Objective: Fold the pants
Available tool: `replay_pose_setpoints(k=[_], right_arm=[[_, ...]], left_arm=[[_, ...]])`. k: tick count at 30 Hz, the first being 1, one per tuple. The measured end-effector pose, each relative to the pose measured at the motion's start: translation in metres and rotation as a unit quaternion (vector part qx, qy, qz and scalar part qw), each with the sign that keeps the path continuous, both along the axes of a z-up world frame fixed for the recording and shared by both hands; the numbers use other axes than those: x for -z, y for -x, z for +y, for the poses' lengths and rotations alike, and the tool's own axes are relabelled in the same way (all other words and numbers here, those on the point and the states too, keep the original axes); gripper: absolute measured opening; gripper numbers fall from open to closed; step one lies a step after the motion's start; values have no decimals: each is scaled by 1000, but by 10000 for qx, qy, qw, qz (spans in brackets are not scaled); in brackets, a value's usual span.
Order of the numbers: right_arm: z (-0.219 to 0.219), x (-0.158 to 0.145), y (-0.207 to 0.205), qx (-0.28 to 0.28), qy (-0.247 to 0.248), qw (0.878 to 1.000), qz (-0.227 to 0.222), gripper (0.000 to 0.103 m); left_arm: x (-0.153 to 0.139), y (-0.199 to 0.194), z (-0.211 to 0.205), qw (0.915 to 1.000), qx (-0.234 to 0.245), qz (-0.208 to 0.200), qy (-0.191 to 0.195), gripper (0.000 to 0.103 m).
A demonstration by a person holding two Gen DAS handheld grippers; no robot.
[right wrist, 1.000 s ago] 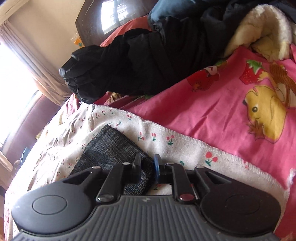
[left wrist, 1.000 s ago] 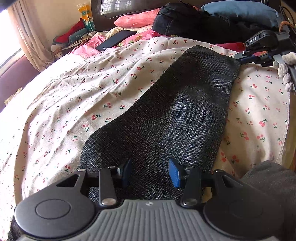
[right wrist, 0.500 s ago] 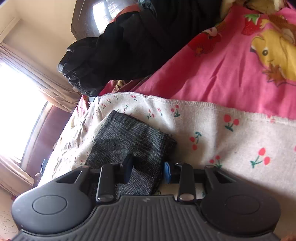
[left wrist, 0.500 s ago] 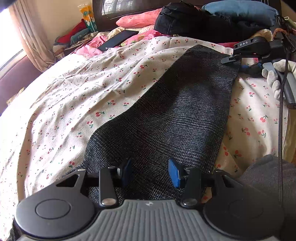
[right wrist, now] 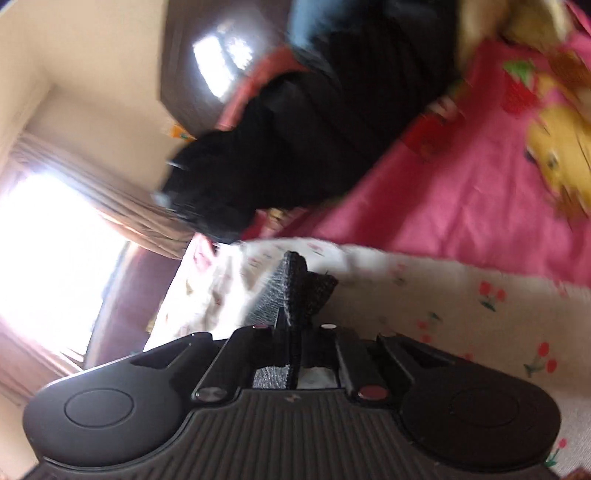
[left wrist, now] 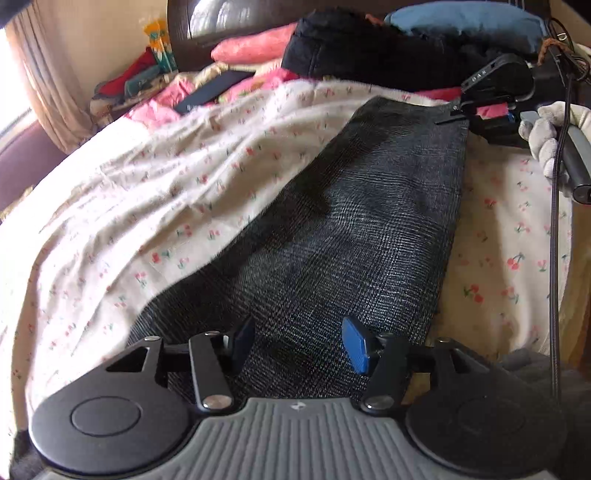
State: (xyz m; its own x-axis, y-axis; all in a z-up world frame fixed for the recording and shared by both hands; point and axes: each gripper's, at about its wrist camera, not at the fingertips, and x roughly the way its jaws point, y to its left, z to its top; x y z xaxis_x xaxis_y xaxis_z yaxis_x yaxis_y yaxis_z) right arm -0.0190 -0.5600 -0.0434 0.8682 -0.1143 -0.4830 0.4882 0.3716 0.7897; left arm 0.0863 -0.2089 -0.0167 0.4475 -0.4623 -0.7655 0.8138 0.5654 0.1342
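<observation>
Dark grey checked pants lie folded lengthwise on a cherry-print sheet, stretching from near me to the far right. My left gripper is open, its jaws hovering over the near end of the pants. My right gripper is shut on the far corner of the pants, which bunches up between the jaws. It also shows in the left wrist view, held by a gloved hand at the far end of the pants.
A black jacket, a blue pillow and pink pillows are piled at the headboard. A dark phone or tablet lies on the pink blanket. A black cable hangs at the right. Curtain and window are at the left.
My right gripper closed on the far corner of the pants and lifted it slightly. My left gripper stayed open over the near end, and its view shifted a little.
</observation>
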Motion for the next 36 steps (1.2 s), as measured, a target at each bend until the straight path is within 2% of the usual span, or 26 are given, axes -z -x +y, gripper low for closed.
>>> replay_pose_setpoints(k=[1,3,6,8,11,12,13,15,18,21,24,25,27,29,31,32,34,35,36], right_arm=[[-2,13,0,29,-184,9996,189,5],[3,22,8,98,-208,9997,73,5],[7,7,9,-4,75,9999,152,5],[11,-4,7,-100,318,9992,217,5],[24,-24,5,-115,902,9955,249,5],[26,-22,3,-23,973,9945,385,5],[28,-19,-5,23,986,9929,658,6],[33,-13,-16,-44,1078,9868,1209,7],[46,-33,-3,73,1274,9865,1024,10],[64,-65,14,276,2010,9717,1214,16],[102,-100,16,324,3277,9339,1391,16],[115,-110,12,144,3558,9254,1297,16],[143,-119,-7,-579,3762,9188,1046,16],[175,-113,-38,-1782,3495,9167,756,16],[211,-95,-71,-2921,2955,9083,477,16],[227,-84,-85,-3413,2637,9015,366,15],[266,-56,-117,-4331,2117,8751,420,15],[282,-45,-129,-4649,2074,8590,550,12],[297,-33,-142,-4806,2231,8442,804,8]], left_arm=[[5,-4,4,9998,-115,170,78,66],[-2,-6,15,9990,-254,300,227,66],[-22,4,48,9983,-468,-110,336,66],[-28,6,75,9959,-788,-233,369,66],[-13,0,106,9881,-1498,-330,149,67],[-1,-6,111,9856,-1679,-183,14,68],[10,-12,111,9836,-1803,32,37,69],[12,-14,113,9821,-1875,102,163,69],[1,-3,110,9850,-1681,-312,236,69],[-6,2,119,9829,-1685,-456,586,69],[-3,-5,131,9788,-1877,-251,787,69],[1,-7,133,9783,-1925,-262,720,69],[7,-6,136,9763,-2045,-469,533,69],[7,-7,142,9736,-2139,-570,564,69],[7,-11,148,9680,-2364,-645,542,69],[8,-13,152,9629,-2524,-837,469,69],[8,-18,162,9549,-2742,-1118,221,70],[10,-23,169,9498,-2906,-1151,93,70],[12,-28,178,9443,-3109,-1077,86,70]])
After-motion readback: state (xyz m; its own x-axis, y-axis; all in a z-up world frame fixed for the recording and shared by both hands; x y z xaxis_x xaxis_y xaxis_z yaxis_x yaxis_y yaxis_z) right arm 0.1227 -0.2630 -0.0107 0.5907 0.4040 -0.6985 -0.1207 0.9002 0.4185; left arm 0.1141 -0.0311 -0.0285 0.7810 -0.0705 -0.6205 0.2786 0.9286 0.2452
